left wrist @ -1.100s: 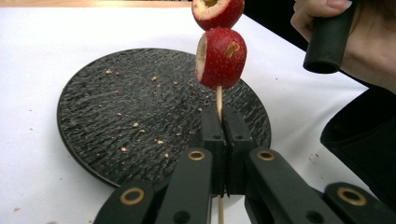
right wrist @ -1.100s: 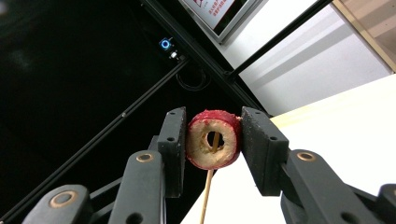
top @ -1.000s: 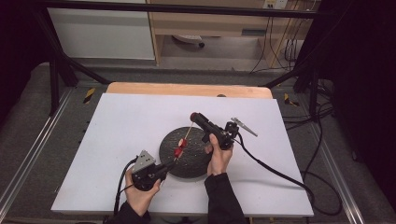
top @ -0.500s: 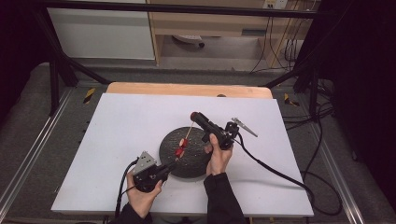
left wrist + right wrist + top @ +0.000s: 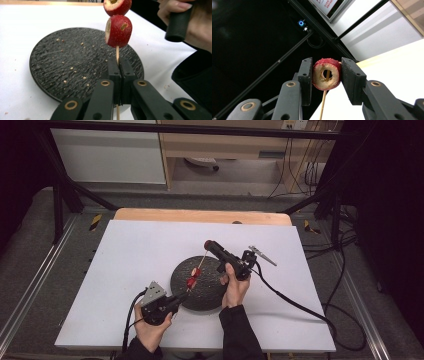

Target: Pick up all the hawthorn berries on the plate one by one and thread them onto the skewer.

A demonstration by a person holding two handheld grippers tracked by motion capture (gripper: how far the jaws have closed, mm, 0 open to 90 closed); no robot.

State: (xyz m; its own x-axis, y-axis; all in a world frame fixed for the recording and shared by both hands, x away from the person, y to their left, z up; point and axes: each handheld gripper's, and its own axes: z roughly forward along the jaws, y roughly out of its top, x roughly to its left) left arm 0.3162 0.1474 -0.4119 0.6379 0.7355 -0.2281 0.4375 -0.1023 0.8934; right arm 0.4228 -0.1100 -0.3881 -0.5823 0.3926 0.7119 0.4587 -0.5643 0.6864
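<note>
Where the person's forearms enter at the near edge, the white tabletop lies bare around a round black plate set near its middle; crumbs are scattered over the plate's textured face. The left gripper, at the plate's near rim, has its jaws fully closed on the lower end of a thin wooden skewer. From that grip the skewer's long axis rises away from the person, tilted up and slightly to the right over the plate, with two red fruit pieces threaded on its middle. The upper end points at the right gripper, held above the plate's far rim, whose jaws are clamped on a cored red fruit ring with the skewer tip standing in the bore. Beyond the tabletop's far wooden edge are grey floor, black frame struts, cables and light cabinets.
</note>
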